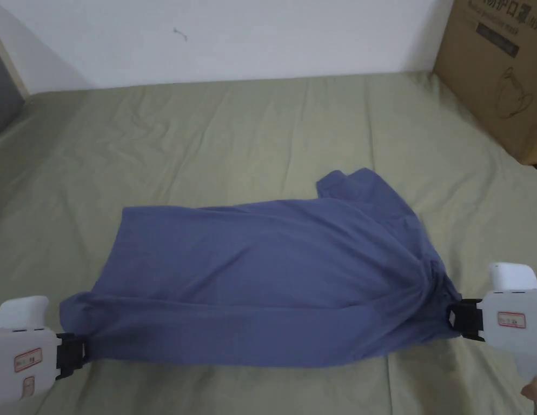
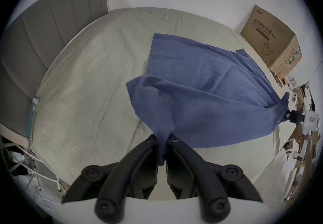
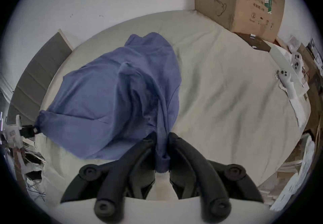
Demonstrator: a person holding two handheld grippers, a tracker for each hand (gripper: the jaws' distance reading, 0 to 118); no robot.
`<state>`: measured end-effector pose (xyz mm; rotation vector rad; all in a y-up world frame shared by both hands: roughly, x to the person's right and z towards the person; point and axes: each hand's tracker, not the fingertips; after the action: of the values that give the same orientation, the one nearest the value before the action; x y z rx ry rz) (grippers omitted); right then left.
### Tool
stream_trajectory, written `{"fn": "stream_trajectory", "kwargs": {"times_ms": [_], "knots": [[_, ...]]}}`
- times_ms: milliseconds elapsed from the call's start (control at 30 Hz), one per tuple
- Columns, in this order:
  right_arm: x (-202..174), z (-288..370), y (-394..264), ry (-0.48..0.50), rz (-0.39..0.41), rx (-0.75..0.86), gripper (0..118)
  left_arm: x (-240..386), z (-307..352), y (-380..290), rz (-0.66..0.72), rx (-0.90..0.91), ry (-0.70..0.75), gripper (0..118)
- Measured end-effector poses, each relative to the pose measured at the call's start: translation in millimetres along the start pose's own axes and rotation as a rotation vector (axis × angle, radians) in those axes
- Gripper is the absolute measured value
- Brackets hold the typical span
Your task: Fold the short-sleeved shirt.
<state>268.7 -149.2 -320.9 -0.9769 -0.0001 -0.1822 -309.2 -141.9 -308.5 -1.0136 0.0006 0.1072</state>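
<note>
Short-sleeved shirt (image 1: 262, 281), blue: lies across the lower centre of the head view on the green-sheeted bed (image 1: 207, 135), its near edge lifted and stretched taut, its far part resting on the sheet. Left gripper (image 1: 78, 354) at lower left and right gripper (image 1: 451, 319) at lower right: jaws of each closed on a bunched end of that edge. Step judged: first lengthwise fold; next move likely calls for carrying both ends level toward the far edge, cardboard box (image 1: 499, 70) at upper right well apart.

The shirt (image 1: 262, 281) lies on the bed (image 1: 218, 135), stretched between both grippers, with a cardboard box (image 1: 499, 70) behind right.
</note>
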Motion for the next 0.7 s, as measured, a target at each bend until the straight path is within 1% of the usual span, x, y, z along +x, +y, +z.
{"fn": "stream_trajectory", "kwargs": {"times_ms": [33, 67, 100, 133, 200, 267, 300, 333, 367, 400, 433, 467, 500, 533, 567, 633, 667, 700], "knots": [[2, 5, -6, -0.013, 0.019, -0.012, 12, 0, 5, -4, -0.02, -0.007, 0.017, 7], [2, 11, -15, -0.016, 0.017, -0.016, 12, -1, 9, -11, -0.026, -0.012, 0.018, 7], [6, 14, -22, -0.01, 0.012, -0.022, 12, -2, 13, -17, -0.031, -0.02, 0.015, 7], [11, 17, -31, -0.006, -0.005, -0.039, 12, -16, 13, -21, -0.037, -0.033, 0.01, 7], [16, 22, -52, -0.004, -0.039, -0.07, 12, -24, 14, -36, -0.043, -0.069, 0.016, 7], [21, 17, -73, -0.015, -0.037, -0.116, 12, -20, 13, -58, -0.078, -0.127, 0.035, 7], [22, 12, -82, -0.017, -0.038, -0.122, 15, -19, 10, -65, -0.079, -0.143, 0.033, 7], [22, 8, -88, -0.012, -0.048, -0.129, 32, -19, 6, -73, -0.078, -0.138, 0.024, 15], [22, 7, -90, -0.02, -0.06, -0.14, 45, -19, 2, -77, -0.083, -0.148, 0.015, 25], [21, 7, -90, -0.048, -0.07, -0.144, 50, -17, -3, -81, -0.088, -0.165, 0.036, 32], [20, 10, -86, -0.087, -0.066, -0.136, 50, -16, -3, -81, -0.09, -0.166, 0.064, 32], [19, 14, -81, -0.095, -0.063, -0.121, 64, -17, -2, -79, -0.095, -0.165, 0.084, 59], [19, 19, -76, -0.087, -0.064, -0.11, 72, -17, 1, -76, -0.092, -0.158, 0.073, 85], [19, 26, -69, -0.081, -0.07, -0.081, 73, -22, 4, -69, -0.078, -0.128, 0.057, 103], [18, 32, -60, -0.074, -0.074, -0.055, 73, -21, 9, -61, -0.055, -0.093, 0.038, 104], [13, 40, -41, -0.065, -0.059, -0.014, 73, -17, 15, -44, -0.024, -0.053, 0.02, 102], [9, 43, -29, -0.052, -0.047, 0.023, 73, -8, 21, -34, -0.018, -0.025, 0.004, 98], [4, 45, -19, -0.037, -0.037, 0.039, 73, -4, 22, -25, -0.014, -0.006, -0.016, 83]]}}
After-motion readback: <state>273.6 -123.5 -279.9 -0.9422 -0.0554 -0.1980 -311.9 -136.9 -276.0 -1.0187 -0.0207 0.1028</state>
